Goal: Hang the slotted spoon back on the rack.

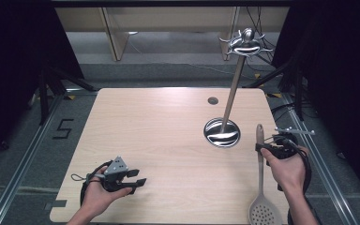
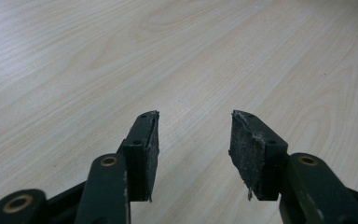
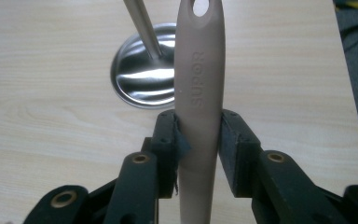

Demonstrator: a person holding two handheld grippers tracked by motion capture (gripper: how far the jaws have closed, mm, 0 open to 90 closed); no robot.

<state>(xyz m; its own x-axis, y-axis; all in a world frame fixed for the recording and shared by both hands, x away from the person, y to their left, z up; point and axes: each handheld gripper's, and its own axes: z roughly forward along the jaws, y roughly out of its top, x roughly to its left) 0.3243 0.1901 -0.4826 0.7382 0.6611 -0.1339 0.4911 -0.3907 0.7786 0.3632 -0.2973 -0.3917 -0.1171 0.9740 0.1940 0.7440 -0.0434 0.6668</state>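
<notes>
Two grippers are seen from the high view: the left gripper (image 1: 130, 178) rests low on the counter (image 1: 168, 140), while the slotted spoon (image 1: 261, 187) is held by the right gripper (image 1: 274, 146) beside the utensil stand (image 1: 222, 132). Spread, empty jaws are shown over bare wood in the left gripper view. Jaws clamped on the spoon's handle are shown in the right gripper view, so pickup is judged done and hanging on the stand probably left.

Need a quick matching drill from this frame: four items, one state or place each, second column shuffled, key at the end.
Items:
1. left gripper
2. right gripper
3. slotted spoon
4. metal stand

States:
A. round base on the table, pole rising to hooks at the top
B. open, nothing between the jaws
C. perforated head near the table's near edge, handle pointing away
D. shut on a beige handle

Pairs: 1-B, 2-D, 3-C, 4-A
</notes>
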